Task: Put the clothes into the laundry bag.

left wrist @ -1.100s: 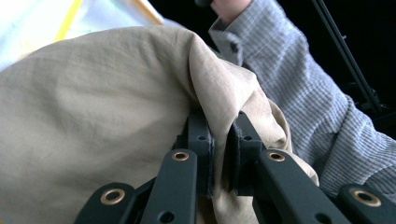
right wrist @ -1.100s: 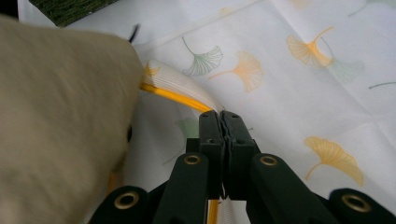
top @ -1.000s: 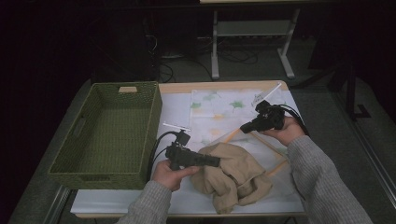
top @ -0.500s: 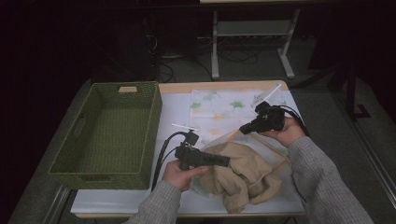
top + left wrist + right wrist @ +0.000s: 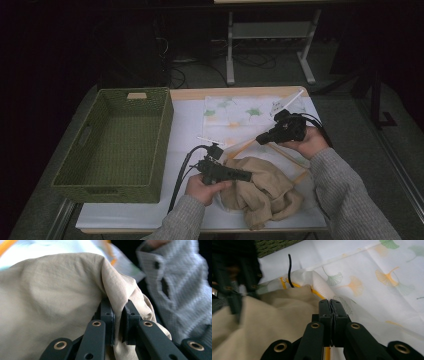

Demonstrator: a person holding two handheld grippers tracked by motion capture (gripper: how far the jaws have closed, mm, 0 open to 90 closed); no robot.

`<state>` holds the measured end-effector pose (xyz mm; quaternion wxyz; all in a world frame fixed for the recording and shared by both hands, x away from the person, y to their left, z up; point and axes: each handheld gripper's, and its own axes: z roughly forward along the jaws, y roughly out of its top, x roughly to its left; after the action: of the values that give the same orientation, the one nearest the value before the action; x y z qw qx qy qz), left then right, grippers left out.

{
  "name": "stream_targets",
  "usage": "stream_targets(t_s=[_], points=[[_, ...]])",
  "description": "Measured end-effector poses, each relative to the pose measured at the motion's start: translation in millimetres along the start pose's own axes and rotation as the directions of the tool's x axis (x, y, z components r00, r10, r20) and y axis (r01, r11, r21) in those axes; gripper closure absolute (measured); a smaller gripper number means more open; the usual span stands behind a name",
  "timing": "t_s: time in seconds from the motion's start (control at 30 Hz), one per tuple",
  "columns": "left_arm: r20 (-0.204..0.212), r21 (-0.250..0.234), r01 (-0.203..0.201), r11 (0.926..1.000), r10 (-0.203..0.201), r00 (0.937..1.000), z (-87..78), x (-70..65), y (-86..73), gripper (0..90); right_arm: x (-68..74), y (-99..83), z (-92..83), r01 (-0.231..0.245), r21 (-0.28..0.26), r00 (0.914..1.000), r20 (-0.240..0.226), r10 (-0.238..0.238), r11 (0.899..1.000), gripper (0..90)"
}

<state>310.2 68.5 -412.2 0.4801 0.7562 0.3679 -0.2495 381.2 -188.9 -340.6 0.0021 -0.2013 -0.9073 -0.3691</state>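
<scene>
A fold of the beige garment [image 5: 57, 302] is pinched between the pads of the left gripper [image 5: 117, 312], the jaws drawn nearly together with only the thickness of the cloth between them. In the high view that left gripper [image 5: 245, 176] is held level and low over the table, pointed across toward the person's right, and it is carried by the left hand [image 5: 202, 187] from below, the cable looped back toward the basket.

Over to the right gripper [image 5: 331, 305]: its jaws are pressed tight together, and the orange-trimmed edge of the leaf-print cloth [image 5: 372, 280] is seen running in under them, though whether that edge is actually clamped cannot be told. In the high view the right gripper [image 5: 260, 137] is angled down and toward the person's left, and it is gripped by the right hand [image 5: 307, 142] from behind, with the grey sleeve [image 5: 345, 195] bent at the elbow.

The beige garment [image 5: 265, 192] is bunched in a heap at the near edge of the white-covered table [image 5: 185, 125], just in front of the left jaws and just below the right ones. It is partly laid over the leaf-print cloth [image 5: 235, 112], which is spread flat behind it.

The green woven basket [image 5: 112, 145] is set at the left of the table, well apart from the garment, and only its woven floor is seen inside.
</scene>
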Motion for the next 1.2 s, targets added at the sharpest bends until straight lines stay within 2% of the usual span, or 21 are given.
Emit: stream_targets(t_s=[0.07,0.13,0.2,0.27,0.37,0.47,0.53,0.6,0.63,0.7,0.8,0.87,0.9,0.97,1.1,1.17,1.2], points=[[0.017,-0.025,0.022,0.9994,-0.021,0.9996,-0.6,4.2,-1.8,81.5,1.9,0.5,0.3,0.003,0.001,1.0,-0.003,-0.003,1.0,87.8],[0.021,-0.049,0.03,0.9984,-0.029,0.9994,-2.2,3.2,-0.8,81.5,2.5,0.9,0.1,0.012,0.0,0.9999,-0.003,-0.012,1.0,87.8],[0.047,-0.07,0.037,0.9969,-0.034,0.9983,-4.1,1.6,1.8,81.5,3.1,1.4,0.0,0.009,-0.003,1.0,-0.002,-0.009,1.0,87.8],[0.074,-0.058,0.046,0.9972,-0.042,0.9964,-3.8,-0.9,4.6,81.5,3.9,1.7,0.0,0.007,-0.006,1.0,-0.003,-0.007,1.0,87.8],[0.065,-0.053,0.012,0.9985,-0.009,0.9979,-4.7,-9.4,10.6,81.5,3.7,1.7,-0.9,0.01,-0.009,1.0,-0.001,-0.01,1.0,87.8],[0.029,-0.073,0.007,0.9973,-0.004,0.9996,-4.2,-12.9,15.7,81.5,3.7,1.9,-1.9,0.002,-0.013,1.0,0.0,-0.002,1.0,87.8],[0.001,-0.051,0.01,0.9987,-0.01,0.9999,-0.3,-10.0,16.0,81.5,4.4,2.4,-3.1,0.004,-0.019,1.0,-0.001,-0.004,1.0,87.8],[-0.069,-0.022,-0.002,0.9998,0.001,0.9976,5.3,-6.5,13.9,81.4,4.9,2.2,-3.0,0.01,-0.006,1.0,0.001,-0.01,1.0,87.8],[-0.086,-0.021,0.003,0.9998,-0.005,0.9963,7.7,-3.7,12.0,81.4,5.1,2.0,-2.6,0.01,-0.001,1.0,0.002,-0.01,1.0,87.8],[-0.073,-0.062,0.019,0.9979,-0.024,0.997,8.4,1.8,8.5,81.4,6.3,1.8,-2.2,0.011,0.003,0.9999,0.0,-0.011,1.0,87.8],[-0.063,-0.116,0.049,0.9921,-0.057,0.9964,6.3,1.6,9.5,81.4,8.5,2.9,-2.5,0.02,-0.001,0.9998,-0.001,-0.02,1.0,87.8],[-0.007,-0.126,0.058,0.9903,-0.06,0.9982,4.7,0.3,12.3,81.2,9.8,4.2,-3.8,0.026,-0.007,0.9997,-0.001,-0.026,1.0,87.8],[0.005,-0.122,0.052,0.9912,-0.052,0.9986,3.4,-1.4,14.7,81.2,10.9,4.7,-4.4,0.028,-0.01,0.9996,0.006,-0.028,1.0,87.8],[-0.011,-0.146,0.032,0.9888,-0.034,0.9994,0.0,-6.2,18.3,81.2,12.7,5.7,-4.6,0.036,-0.004,0.9993,0.012,-0.036,0.999,87.8],[-0.062,-0.184,0.023,0.9826,-0.035,0.9975,-2.8,-7.1,21.9,81.3,13.6,6.5,-5.9,0.035,-0.017,0.9993,0.01,-0.035,0.999,87.8],[-0.109,-0.187,0.012,0.9824,-0.033,0.9935,0.1,-4.2,21.1,81.3,14.1,7.2,-7.0,0.036,-0.021,0.9993,0.006,-0.036,0.999,87.8],[-0.143,-0.193,0.004,0.9812,-0.032,0.9891,1.5,-1.7,19.9,81.3,14.8,7.7,-7.3,0.04,-0.021,0.9992,0.007,-0.04,0.999,87.8]])
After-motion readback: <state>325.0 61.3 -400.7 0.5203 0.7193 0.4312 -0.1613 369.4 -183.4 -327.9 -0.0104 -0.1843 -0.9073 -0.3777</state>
